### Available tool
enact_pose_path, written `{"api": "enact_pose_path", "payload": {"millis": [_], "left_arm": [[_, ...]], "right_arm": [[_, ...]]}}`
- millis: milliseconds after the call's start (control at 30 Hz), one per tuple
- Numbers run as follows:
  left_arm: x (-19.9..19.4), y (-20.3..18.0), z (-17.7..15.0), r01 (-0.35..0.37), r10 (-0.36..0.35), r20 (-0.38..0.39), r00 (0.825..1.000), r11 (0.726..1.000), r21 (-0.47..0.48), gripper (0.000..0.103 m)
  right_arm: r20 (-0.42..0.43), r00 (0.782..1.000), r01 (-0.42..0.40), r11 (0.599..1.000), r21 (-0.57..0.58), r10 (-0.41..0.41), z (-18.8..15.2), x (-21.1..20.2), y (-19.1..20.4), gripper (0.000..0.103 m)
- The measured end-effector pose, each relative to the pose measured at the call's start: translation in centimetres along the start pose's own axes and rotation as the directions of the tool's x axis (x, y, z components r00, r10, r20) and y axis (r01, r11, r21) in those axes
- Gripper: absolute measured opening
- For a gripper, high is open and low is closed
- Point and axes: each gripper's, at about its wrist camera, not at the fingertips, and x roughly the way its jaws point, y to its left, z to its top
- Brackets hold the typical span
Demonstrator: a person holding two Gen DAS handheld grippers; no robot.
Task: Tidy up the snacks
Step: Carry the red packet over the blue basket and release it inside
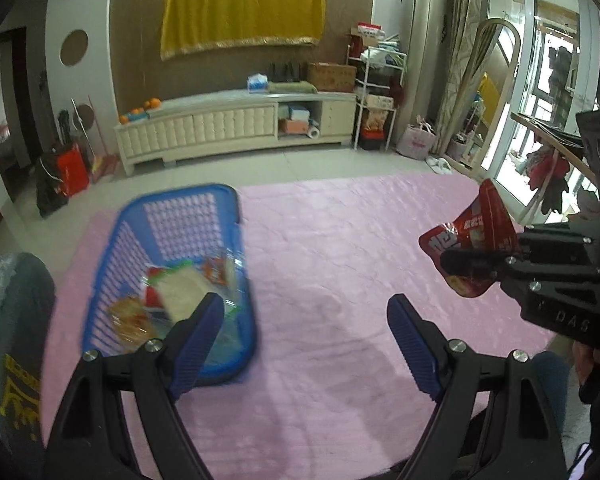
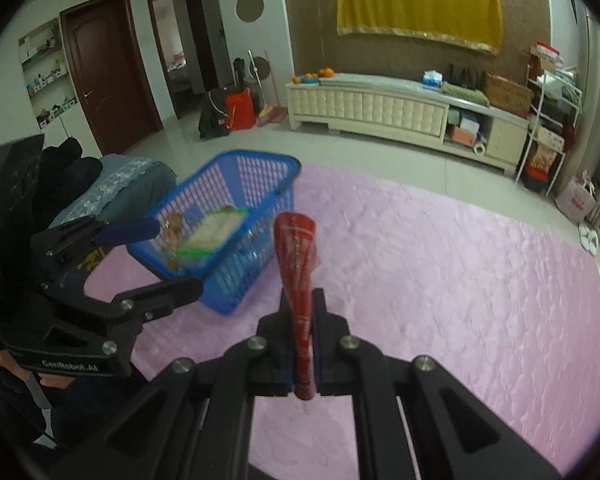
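A blue plastic basket (image 1: 228,216) stands on the pink cloth at the left and holds several snack packets (image 1: 180,294). It also shows in the right wrist view (image 2: 260,184). My left gripper (image 1: 306,326) is open and empty, its left finger in front of the basket's near right corner. My right gripper (image 2: 302,304) is shut on a red snack packet (image 2: 298,248), held above the cloth to the right of the basket. In the left wrist view the red packet (image 1: 470,232) hangs at the far right in my right gripper (image 1: 460,262).
The pink cloth (image 1: 340,248) covers the work surface. A cream TV cabinet (image 1: 236,128) stands against the far wall. A grey cushion (image 2: 132,184) lies left of the basket. A rack (image 1: 376,92) and a mirror (image 1: 488,92) stand at the right.
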Motion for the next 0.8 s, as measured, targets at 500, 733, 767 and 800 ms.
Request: {"api": "enact_pose_path", "payload": {"millis": [500, 733, 767, 800], "left_arm": [[-1.4, 10.3, 3.3, -0.115, 0.115, 0.048, 0.992, 0.993, -0.019, 0.082], [1.2, 14.2, 3.7, -0.129, 0.130, 0.005, 0.992, 0.991, -0.038, 0.097], [1.7, 14.8, 3.8, -0.136, 0.136, -0.001, 0.991, 0.990, -0.044, 0.103], [1.9, 15.2, 3.8, -0.136, 0.136, -0.003, 0.991, 0.989, -0.049, 0.103]], "right_arm": [[0.025, 0.992, -0.119, 0.990, -0.070, 0.121, 7.5, 5.1, 5.9, 0.010], [-0.030, 0.988, -0.156, 0.983, -0.101, 0.153, 9.6, 9.6, 7.7, 0.010], [-0.045, 0.987, -0.160, 0.982, -0.104, 0.156, 9.7, 10.5, 7.7, 0.010], [-0.057, 0.986, -0.162, 0.981, -0.104, 0.157, 9.9, 11.3, 7.7, 0.010]]}}
